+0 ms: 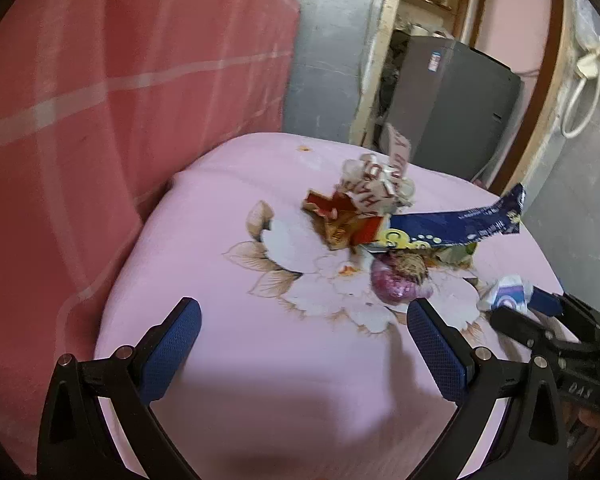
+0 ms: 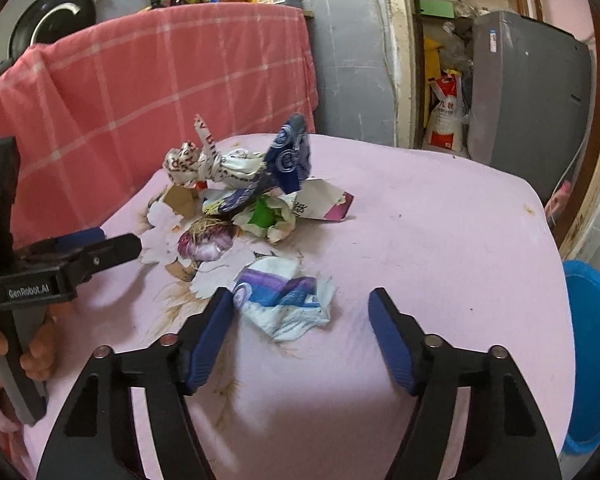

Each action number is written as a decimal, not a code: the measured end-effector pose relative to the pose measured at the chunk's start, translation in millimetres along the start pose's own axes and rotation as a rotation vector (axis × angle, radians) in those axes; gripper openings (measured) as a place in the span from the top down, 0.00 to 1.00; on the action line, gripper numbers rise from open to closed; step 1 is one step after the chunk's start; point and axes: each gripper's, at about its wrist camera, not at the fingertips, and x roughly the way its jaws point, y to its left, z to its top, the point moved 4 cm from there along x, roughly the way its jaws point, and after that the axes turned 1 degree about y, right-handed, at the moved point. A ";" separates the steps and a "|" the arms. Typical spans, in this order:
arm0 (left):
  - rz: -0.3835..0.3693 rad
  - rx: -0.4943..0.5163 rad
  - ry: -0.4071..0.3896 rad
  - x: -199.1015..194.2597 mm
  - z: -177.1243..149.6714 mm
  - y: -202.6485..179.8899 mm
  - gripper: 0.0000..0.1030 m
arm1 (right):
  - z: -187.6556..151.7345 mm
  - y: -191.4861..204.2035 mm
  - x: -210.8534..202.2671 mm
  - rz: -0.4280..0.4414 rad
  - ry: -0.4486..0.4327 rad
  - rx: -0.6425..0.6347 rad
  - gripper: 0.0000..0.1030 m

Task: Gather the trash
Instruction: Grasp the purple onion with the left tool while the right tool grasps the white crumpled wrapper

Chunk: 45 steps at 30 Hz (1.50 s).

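Left wrist view: my left gripper gapes wide and empty at lower centre, short of the purple onion.

Right wrist view: my right gripper straddles the crumpled white-and-purple wrapper at centre, pads not pressing. I judge the grasp is in hand; next, close.

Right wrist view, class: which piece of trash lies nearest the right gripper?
The crumpled white and purple wrapper, lying alone just ahead of the right gripper, apart from the main trash pile farther back.
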 end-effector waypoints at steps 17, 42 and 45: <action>-0.117 0.152 0.063 29.0 6.1 -37.1 0.34 | 5.8 -20.8 -2.6 0.062 -0.031 0.100 0.50; -0.130 0.119 0.092 33.3 9.1 -39.3 0.67 | 13.8 -16.0 10.2 0.097 0.007 0.071 0.39; -0.126 0.111 0.089 31.3 8.2 -35.4 0.67 | 18.7 -12.2 18.4 0.105 0.021 0.070 0.39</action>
